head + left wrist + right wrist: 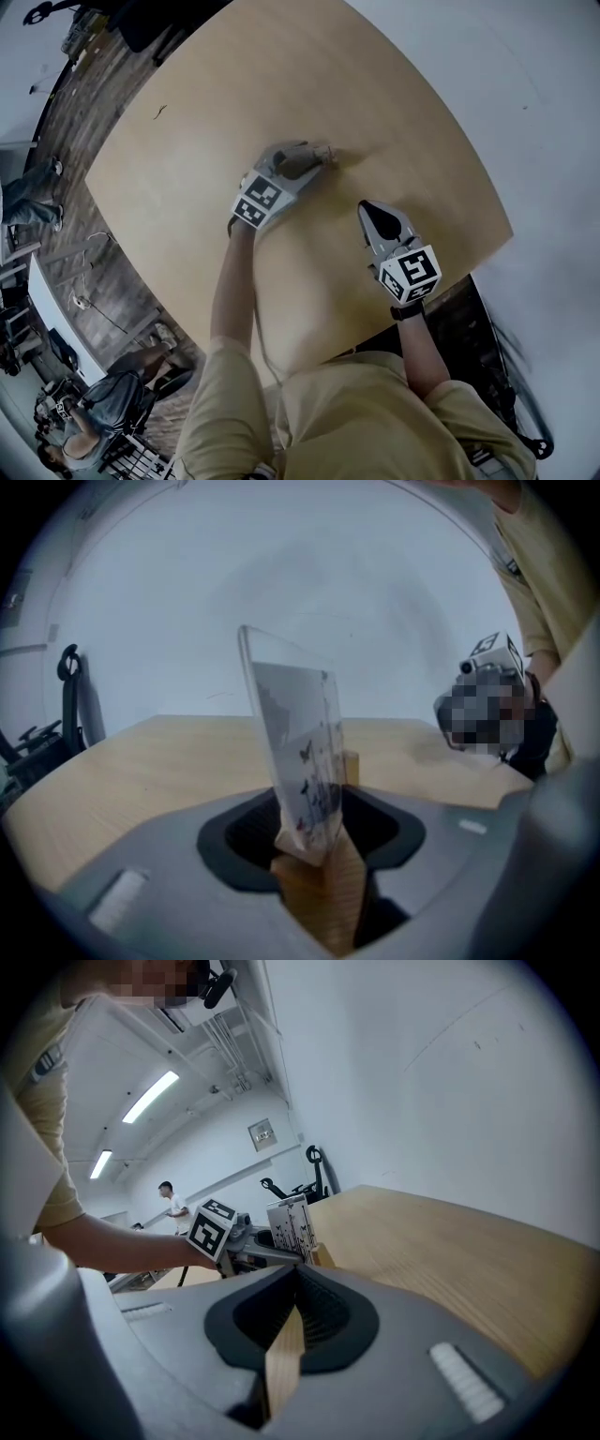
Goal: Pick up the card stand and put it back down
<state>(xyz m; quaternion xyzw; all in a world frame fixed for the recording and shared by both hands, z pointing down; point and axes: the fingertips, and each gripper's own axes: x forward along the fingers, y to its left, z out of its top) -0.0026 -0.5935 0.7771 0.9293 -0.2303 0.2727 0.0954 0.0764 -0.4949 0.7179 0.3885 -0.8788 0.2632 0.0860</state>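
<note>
The card stand (329, 152) is a clear upright card (295, 733) with small dark prints, set in a wooden base (323, 892). My left gripper (319, 158) reaches it from the left, and its jaws are shut on the sides of the base. The left gripper view shows the card rising straight up between the jaws. I cannot tell whether the base touches the table (206, 169). My right gripper (368, 208) is shut and empty, low over the table to the right of the stand. From the right gripper view the stand (292, 1227) shows ahead, beside the left gripper's marker cube (212, 1230).
The tan table's front edge (431, 281) runs just under my right gripper. A small dark mark (161, 112) lies on the far left of the table. People (84, 422) are on the floor at lower left. A scooter (70, 696) stands by the white wall.
</note>
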